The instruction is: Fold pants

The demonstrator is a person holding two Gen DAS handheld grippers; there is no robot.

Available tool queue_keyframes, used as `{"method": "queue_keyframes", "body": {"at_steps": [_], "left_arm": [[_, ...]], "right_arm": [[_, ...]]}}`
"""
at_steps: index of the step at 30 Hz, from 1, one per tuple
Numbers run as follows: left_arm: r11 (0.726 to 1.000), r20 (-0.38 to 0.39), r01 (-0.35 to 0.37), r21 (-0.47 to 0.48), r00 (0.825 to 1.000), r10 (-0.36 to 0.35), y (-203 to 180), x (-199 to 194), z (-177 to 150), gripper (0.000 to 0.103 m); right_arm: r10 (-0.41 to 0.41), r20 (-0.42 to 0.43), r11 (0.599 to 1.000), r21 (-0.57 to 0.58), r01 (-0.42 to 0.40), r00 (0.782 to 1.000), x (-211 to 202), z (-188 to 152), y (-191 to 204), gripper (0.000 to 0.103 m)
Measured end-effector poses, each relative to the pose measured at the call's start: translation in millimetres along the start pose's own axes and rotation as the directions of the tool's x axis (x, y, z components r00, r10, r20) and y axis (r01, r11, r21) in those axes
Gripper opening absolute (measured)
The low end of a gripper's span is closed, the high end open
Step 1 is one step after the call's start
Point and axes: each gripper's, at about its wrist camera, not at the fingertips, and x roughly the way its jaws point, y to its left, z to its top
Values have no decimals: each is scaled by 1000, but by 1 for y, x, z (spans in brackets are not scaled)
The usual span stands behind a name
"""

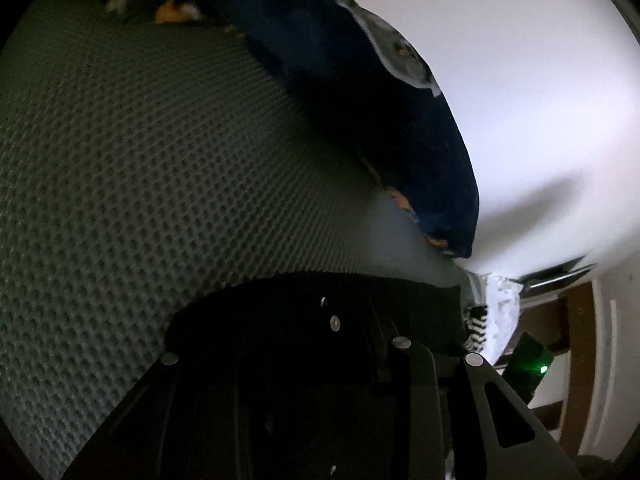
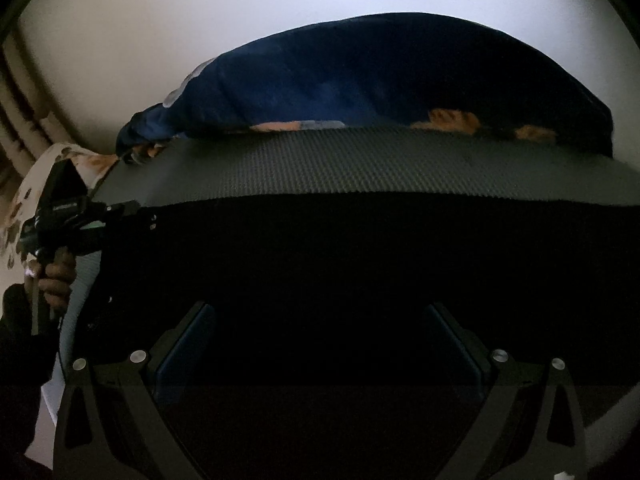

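Observation:
The black pants (image 2: 360, 248) lie spread across a grey textured mat (image 2: 320, 160). In the right wrist view my right gripper (image 2: 320, 320) stands open, its fingers (image 2: 192, 336) wide apart, and dark cloth fills the gap between them. My left gripper (image 2: 140, 210) shows at the left of that view, held by a person's hand (image 2: 56, 276), with its tip on the left edge of the pants. In the left wrist view a band of the pants (image 1: 320, 304) crosses right in front of the left gripper (image 1: 340, 324). Its fingertips are lost in the dark cloth.
A dark blue cushion with orange patches (image 2: 360, 72) (image 1: 380, 100) lies along the far edge of the mat (image 1: 140, 160). A pale wall (image 1: 520, 80) rises behind it. A white striped cloth (image 1: 496, 312) and wooden furniture (image 1: 576, 320) sit off the mat's right end.

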Motion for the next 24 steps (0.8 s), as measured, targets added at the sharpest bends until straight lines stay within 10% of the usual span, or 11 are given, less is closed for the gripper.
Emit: {"method": "queue_keyframes", "body": {"at_steps": [3, 13, 24], "left_arm": [[999, 21, -37, 39, 999, 36, -2, 0, -5, 9], [975, 126, 70, 210, 987, -98, -56, -46, -34, 8], [932, 141, 129, 339, 973, -186, -96, -87, -71, 8]], "right_arm": [[15, -16, 999, -41, -16, 1000, 8, 7, 0, 103], [137, -143, 948, -267, -171, 980, 27, 58, -19, 103], [220, -455, 796, -428, -429, 863, 68, 122, -32, 99]]}}
